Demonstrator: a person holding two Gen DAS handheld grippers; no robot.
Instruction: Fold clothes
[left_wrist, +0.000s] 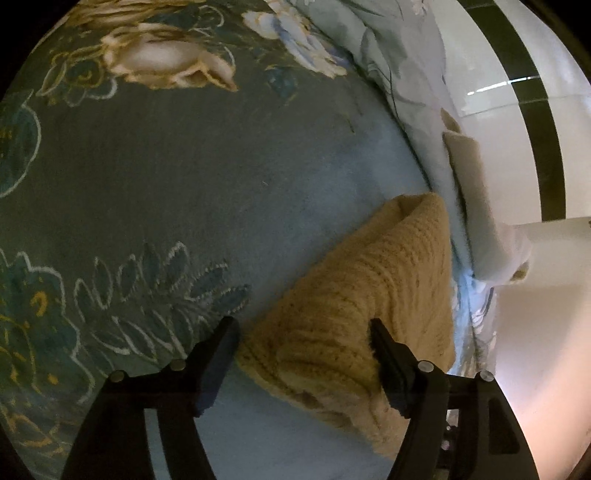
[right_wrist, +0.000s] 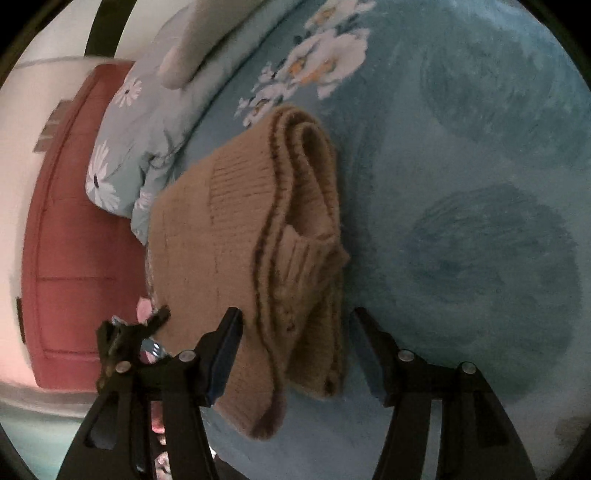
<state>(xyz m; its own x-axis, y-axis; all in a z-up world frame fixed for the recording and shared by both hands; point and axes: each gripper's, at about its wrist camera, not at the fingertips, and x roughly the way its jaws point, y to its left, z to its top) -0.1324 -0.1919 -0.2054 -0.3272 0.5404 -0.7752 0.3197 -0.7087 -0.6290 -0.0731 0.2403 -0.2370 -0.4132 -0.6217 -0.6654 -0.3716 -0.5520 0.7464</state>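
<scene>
Straddling folded sweater (right_wrist: 266, 236), tools parted

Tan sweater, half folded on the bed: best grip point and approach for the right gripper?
Take the tan knit sweater at its near stacked edge, where the layered hems end between the open right gripper fingers. Come in low along the blue bedspread, one finger sliding under the stack. The rounded fold at the far end is bulkier and likely to unroll.

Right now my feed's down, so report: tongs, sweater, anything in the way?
Left tongs open, straddling the sweater. Right tongs open over its folded edge. Sweater folded on the blue bedspread. Pillow beside it, not blocking.
</scene>
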